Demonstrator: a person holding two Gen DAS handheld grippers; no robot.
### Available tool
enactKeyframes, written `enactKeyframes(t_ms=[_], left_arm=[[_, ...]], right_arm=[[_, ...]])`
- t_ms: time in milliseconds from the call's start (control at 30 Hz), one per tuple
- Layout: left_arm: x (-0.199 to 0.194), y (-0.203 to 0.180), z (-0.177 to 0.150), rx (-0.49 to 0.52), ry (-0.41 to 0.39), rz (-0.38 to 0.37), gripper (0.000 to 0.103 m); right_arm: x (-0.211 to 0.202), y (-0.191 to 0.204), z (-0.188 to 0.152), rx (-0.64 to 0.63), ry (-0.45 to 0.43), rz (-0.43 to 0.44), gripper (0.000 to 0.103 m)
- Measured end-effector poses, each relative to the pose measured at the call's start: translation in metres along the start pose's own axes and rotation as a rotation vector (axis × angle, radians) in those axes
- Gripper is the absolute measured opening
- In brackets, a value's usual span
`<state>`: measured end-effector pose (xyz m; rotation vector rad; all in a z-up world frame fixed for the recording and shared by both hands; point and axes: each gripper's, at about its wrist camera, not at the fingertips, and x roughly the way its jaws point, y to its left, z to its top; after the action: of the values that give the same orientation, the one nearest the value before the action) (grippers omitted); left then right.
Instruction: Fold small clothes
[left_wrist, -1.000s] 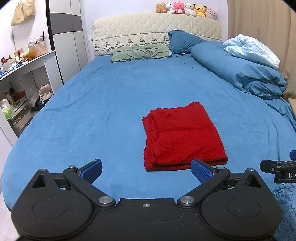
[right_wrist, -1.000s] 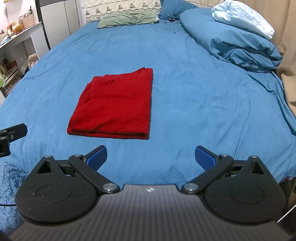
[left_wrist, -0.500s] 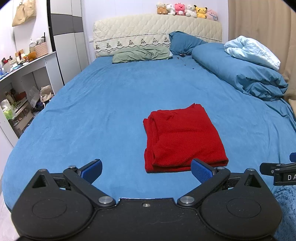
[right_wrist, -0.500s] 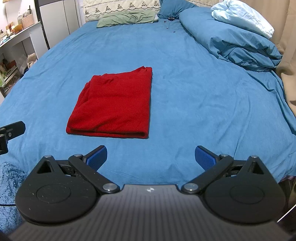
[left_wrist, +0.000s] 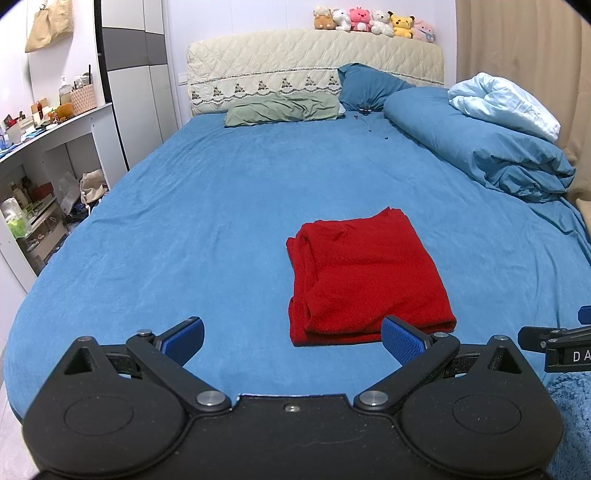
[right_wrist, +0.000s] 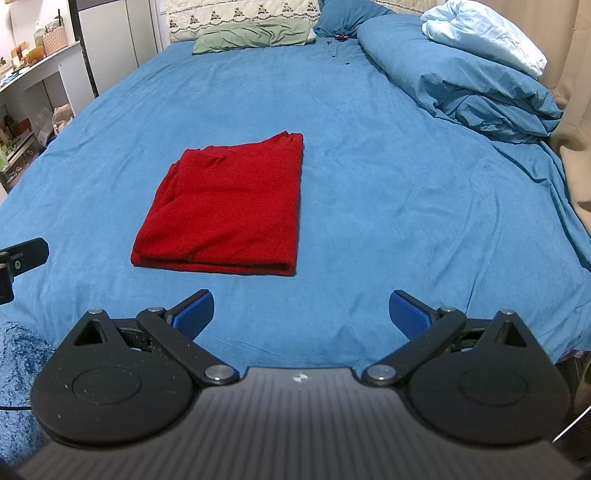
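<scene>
A red garment (left_wrist: 365, 277) lies folded into a flat rectangle on the blue bed (left_wrist: 221, 206). It also shows in the right wrist view (right_wrist: 229, 206), left of centre. My left gripper (left_wrist: 291, 341) is open and empty, held at the near edge of the bed, just short of the garment's near edge. My right gripper (right_wrist: 301, 314) is open and empty, held near the bed's edge, to the right of the garment. Part of the right gripper shows at the right edge of the left wrist view (left_wrist: 557, 343).
A rolled blue duvet (left_wrist: 480, 147) with a pale blue blanket (left_wrist: 506, 105) lies along the right side. Pillows (left_wrist: 280, 109) and a padded headboard (left_wrist: 314, 55) are at the far end. White shelves (left_wrist: 44, 155) stand left of the bed. A fuzzy blue fabric (right_wrist: 18, 369) is nearby.
Both grippers have drawn back slightly from the folded garment and stayed open. The garment has not moved.
</scene>
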<state>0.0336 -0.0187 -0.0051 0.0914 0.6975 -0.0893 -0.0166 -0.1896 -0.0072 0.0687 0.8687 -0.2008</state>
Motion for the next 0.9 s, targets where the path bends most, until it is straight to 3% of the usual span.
enactKeyframes(t_ms=[900], left_arm=[[0.0008,-0.0023,0.0021,-0.007,-0.010,0.020,0.103]], right_arm=[[0.0007,-0.0002,-0.0003,-0.001,0.001,-0.001,0.103]])
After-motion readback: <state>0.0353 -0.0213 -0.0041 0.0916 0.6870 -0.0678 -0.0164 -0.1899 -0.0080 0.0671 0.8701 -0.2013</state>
